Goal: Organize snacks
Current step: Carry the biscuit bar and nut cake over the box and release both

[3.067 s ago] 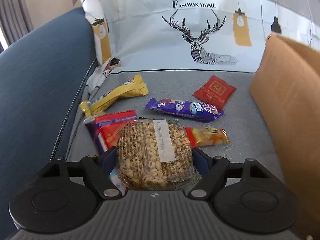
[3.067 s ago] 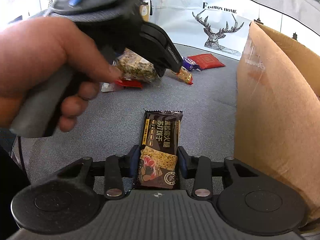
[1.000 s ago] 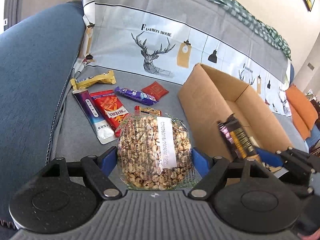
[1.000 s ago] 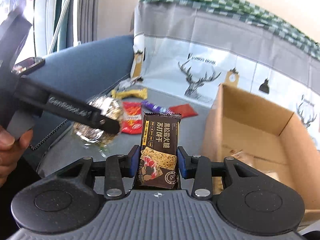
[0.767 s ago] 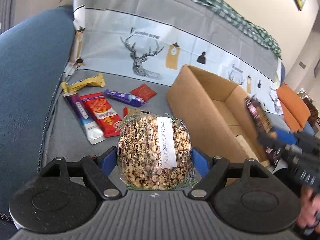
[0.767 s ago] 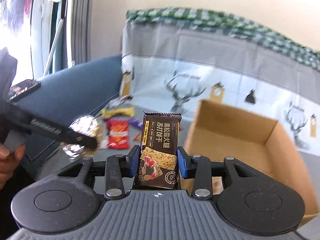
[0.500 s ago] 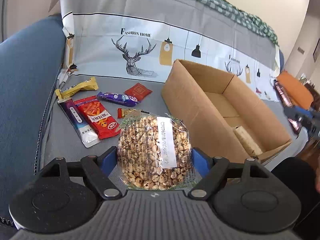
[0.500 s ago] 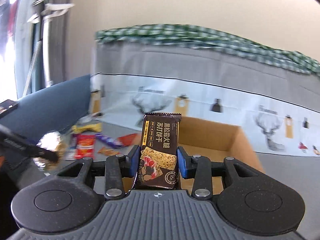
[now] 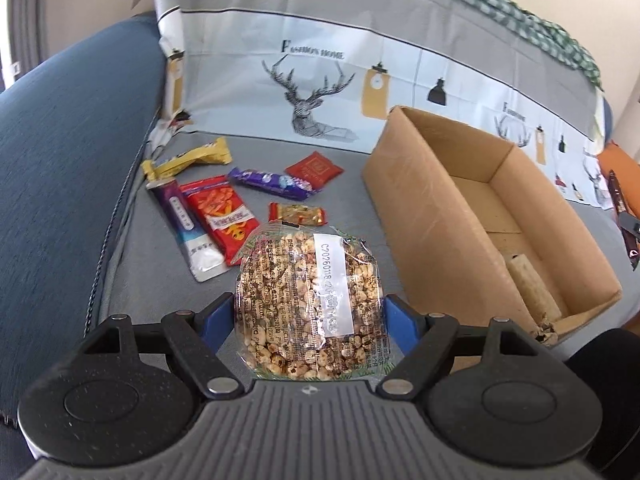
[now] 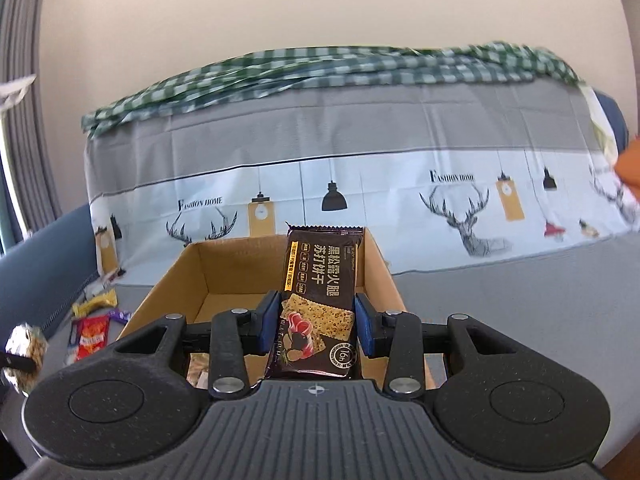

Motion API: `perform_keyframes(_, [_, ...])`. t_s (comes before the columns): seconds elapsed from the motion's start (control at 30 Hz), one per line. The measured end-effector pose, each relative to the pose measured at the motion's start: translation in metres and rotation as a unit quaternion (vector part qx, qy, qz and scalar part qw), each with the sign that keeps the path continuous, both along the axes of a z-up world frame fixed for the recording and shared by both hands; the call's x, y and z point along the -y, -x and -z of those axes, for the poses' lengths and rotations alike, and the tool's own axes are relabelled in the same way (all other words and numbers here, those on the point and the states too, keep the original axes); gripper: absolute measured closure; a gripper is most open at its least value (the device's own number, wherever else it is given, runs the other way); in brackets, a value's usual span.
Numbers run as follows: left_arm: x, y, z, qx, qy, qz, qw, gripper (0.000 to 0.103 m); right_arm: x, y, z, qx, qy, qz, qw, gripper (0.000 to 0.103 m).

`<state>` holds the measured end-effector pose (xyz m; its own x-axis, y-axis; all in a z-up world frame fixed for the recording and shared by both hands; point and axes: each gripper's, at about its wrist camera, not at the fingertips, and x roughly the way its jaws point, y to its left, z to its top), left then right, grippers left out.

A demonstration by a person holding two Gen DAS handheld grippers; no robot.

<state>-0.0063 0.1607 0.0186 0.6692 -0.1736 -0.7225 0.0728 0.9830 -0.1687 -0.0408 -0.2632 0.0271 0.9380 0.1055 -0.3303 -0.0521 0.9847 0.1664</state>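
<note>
Sofa seat point(image 9: 132, 280), grey, bounded by a blue armrest point(image 9: 68, 152) and a deer-print cover point(image 9: 312, 92) over the backrest, with an open cardboard box point(image 9: 432, 216) standing on the cushion; a wrapped pale bar point(image 9: 530, 284) lies on the box floor near its front corner. Left of the box, loose snacks remain on the seat: a red chip packet point(image 9: 222, 212), a purple-and-white stick packet point(image 9: 186, 232) beside it, a yellow wrapper point(image 9: 192, 156), a purple candy bar point(image 9: 270, 180), a small red sachet point(image 9: 314, 168) and a small orange-red candy point(image 9: 298, 214). The left gripper point(image 9: 310, 320) is clamped on a clear-wrapped puffed-grain cake point(image 9: 310, 304), held above the seat, short of the box wall. The right gripper point(image 10: 316, 322) pinches a dark soda-cracker packet point(image 10: 320, 300) by its sides, upright, poised above the near end of the box. Step in hand, as judged: transport of two held snacks to the box. The next move appears to call for lowering the cracker packet inside the walls before parting the jaws, then bringing the grain cake rightward over the rim.
</note>
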Motion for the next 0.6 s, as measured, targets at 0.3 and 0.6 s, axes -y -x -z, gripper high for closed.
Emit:
perform_keyframes(0.3, [0.024,-0.006,-0.012,-0.027,0.009,-0.028,0.9992,0.020,0.006,-0.001,0.006,0.012,-0.032,-0.006,0.999,0.062])
perform_keyframes(0.6, [0.108,-0.025,-0.056,0.014,0.008,0.035,0.9993,0.020,0.006,-0.005,0.008,0.009,-0.033,-0.025,0.999,0.062])
